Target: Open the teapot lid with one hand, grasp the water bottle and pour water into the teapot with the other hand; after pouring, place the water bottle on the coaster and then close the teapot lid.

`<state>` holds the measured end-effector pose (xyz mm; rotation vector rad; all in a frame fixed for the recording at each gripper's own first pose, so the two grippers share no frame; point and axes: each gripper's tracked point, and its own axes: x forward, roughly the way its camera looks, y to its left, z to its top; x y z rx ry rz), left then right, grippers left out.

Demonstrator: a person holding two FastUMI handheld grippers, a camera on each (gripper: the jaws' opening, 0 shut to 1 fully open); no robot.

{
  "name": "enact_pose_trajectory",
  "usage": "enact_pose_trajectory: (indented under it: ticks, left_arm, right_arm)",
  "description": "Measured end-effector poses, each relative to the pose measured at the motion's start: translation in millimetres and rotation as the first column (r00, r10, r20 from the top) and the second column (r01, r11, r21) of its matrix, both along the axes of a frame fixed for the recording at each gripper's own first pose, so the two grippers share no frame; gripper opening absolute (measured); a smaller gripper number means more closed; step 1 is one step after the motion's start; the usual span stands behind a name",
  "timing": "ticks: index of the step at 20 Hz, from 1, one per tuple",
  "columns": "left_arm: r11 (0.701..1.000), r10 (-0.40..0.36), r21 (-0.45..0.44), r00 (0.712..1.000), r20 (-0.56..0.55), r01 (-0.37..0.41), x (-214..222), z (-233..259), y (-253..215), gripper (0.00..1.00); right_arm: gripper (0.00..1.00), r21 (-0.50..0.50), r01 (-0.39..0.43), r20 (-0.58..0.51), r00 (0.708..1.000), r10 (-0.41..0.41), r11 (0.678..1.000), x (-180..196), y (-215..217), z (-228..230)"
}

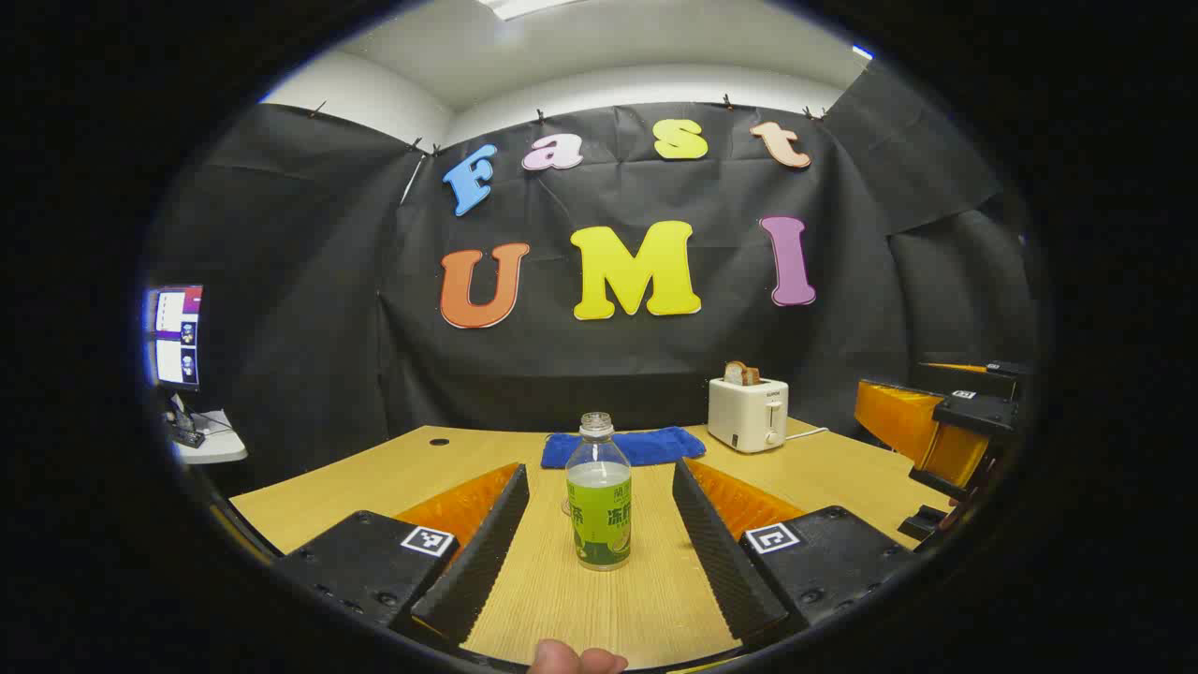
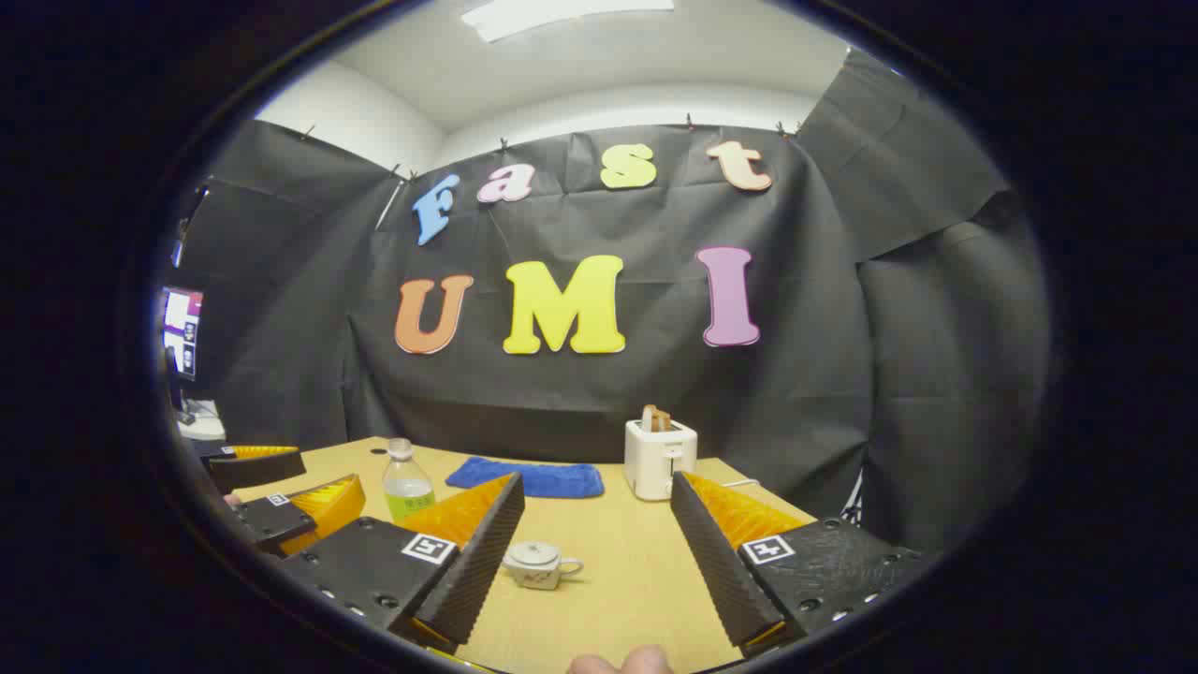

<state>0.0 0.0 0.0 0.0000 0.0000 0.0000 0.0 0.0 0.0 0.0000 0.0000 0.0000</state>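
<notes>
A clear water bottle with a green label and pale liquid stands upright on the wooden table, in line with the gap of my left gripper. That gripper is open and neither finger touches the bottle. In the right gripper view a small white teapot sits on the table with its lid on, just inside the left finger of my open right gripper, which holds nothing. That view also shows the bottle farther left, beside the left gripper. The right gripper appears at the right edge of the left gripper view.
A white toaster with toast in it stands at the back right, with a folded blue cloth to its left behind the bottle. A monitor sits on a side desk at far left. A thumb shows at the bottom.
</notes>
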Motion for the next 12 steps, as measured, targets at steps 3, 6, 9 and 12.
enact_pose_trajectory:
  ticks: [3, 6, 9, 12]
  left_arm:
    - [1.0, 0.0, -0.004, 1.0, -0.001, 0.0, 1, -2, 1, 0.96]
    - [1.0, 0.001, -0.004, 1.0, -0.001, -0.001, 2, -2, 4, 0.96]
    - [1.0, -0.006, -0.017, 1.0, -0.005, 0.006, 1, -4, 5, 0.96]
    - [1.0, -0.002, -0.022, 1.0, -0.006, 0.002, 1, -3, 9, 0.96]
  right_arm:
    - [0.95, 0.0, -0.006, 0.004, 1.0, 0.006, 1.0, -1, 1, 2]
    - [0.95, 0.0, -0.021, -0.013, 1.0, 0.021, 1.0, -1, 5, -4]
    - [0.96, 0.01, -0.026, -0.029, 0.999, 0.026, 1.0, 1, 7, -7]
    - [0.95, 0.021, -0.032, -0.043, 0.999, 0.033, 0.999, 3, 10, -11]
